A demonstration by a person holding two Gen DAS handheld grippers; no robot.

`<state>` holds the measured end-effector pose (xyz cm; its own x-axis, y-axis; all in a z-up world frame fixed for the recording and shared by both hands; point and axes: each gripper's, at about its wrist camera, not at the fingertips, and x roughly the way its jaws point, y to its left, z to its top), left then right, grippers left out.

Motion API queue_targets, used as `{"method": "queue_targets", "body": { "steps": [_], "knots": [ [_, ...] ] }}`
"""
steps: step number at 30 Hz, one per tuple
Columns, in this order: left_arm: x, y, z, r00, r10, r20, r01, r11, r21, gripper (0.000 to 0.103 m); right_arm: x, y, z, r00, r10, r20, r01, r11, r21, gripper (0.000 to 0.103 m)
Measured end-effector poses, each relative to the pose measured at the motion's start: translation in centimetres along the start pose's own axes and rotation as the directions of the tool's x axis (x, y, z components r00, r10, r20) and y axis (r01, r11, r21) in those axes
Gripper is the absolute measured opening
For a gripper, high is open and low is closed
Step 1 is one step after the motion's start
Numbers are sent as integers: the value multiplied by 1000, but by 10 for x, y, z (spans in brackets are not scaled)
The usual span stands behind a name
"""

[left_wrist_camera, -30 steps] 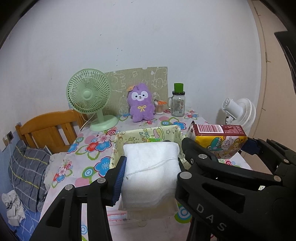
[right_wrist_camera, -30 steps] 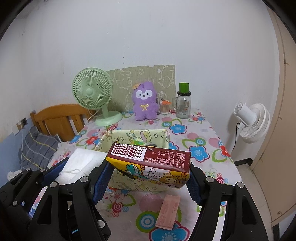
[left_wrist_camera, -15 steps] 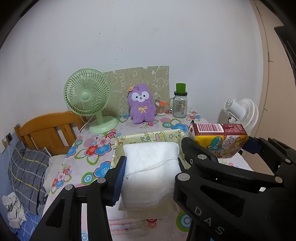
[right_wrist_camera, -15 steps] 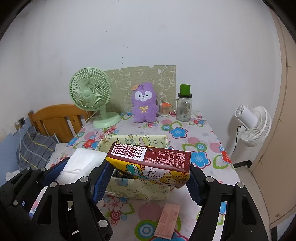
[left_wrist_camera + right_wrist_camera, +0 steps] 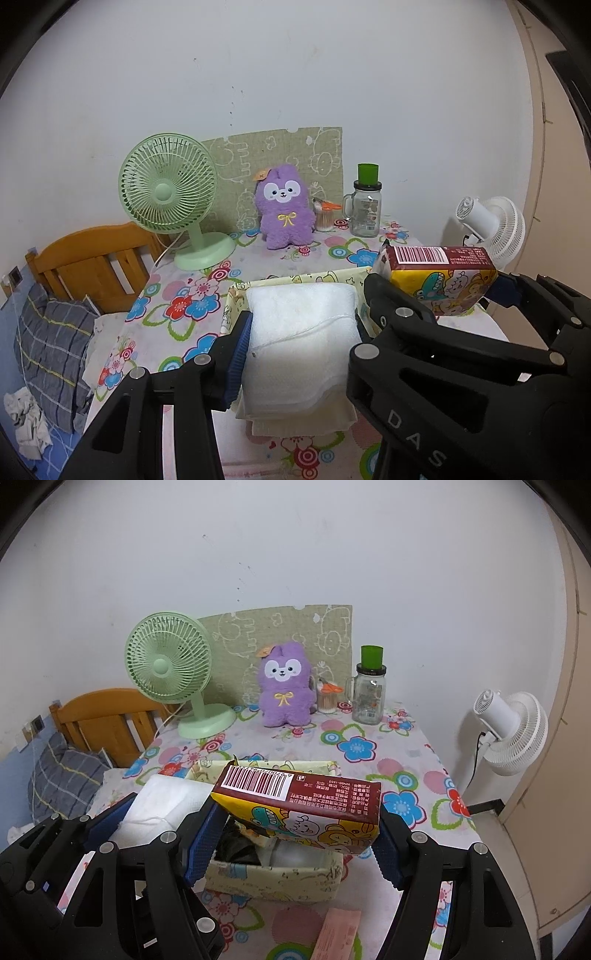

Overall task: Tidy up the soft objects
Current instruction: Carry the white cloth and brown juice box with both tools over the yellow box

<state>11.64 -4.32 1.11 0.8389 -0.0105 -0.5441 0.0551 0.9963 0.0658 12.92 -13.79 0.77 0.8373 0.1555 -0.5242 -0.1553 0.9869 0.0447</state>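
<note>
While the left gripper (image 5: 303, 325) has its jaws clenched on a folded white towel (image 5: 301, 343), the right gripper (image 5: 295, 834) has its jaws clamped on the two ends of a tissue pack (image 5: 299, 805) with a barcode on its dark red top and cartoon animals on its yellow side. Both are held up off the tabletop (image 5: 406, 753), which is covered with a flowered cloth. As landmark, take the fabric storage box (image 5: 273, 880), pale yellow with small cartoon prints, standing on the near part of the tabletop. The tissue pack hangs right above the box's open top, tilted, its left end higher. The towel is held just to the left of the box and of the tissue pack, about level with the pack. Inside the box, under the pack, dark and pale items show, too hidden to name. Behind the box, by the wall, stand a green desk fan (image 5: 170, 672) to the left, a purple plush toy (image 5: 284, 686) in the middle and a glass jar (image 5: 369, 690) with a green cap to the right. Nearer than the box, a pink packet (image 5: 338, 934) lies flat on the cloth.
</note>
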Motion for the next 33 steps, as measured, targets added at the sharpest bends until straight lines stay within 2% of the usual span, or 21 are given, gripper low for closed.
{"method": "queue_targets", "body": {
  "steps": [6,33],
  "knots": [
    [4,0,2,1000,0,-2,0,1000,0,51,14,-1,8,1000,-4,-4,4,1000,-2,75],
    [66,17,16,999,-8,-43,7,999,-42,52,71,2,25,999,16,-45,-17,1000,-16,75]
  ]
}}
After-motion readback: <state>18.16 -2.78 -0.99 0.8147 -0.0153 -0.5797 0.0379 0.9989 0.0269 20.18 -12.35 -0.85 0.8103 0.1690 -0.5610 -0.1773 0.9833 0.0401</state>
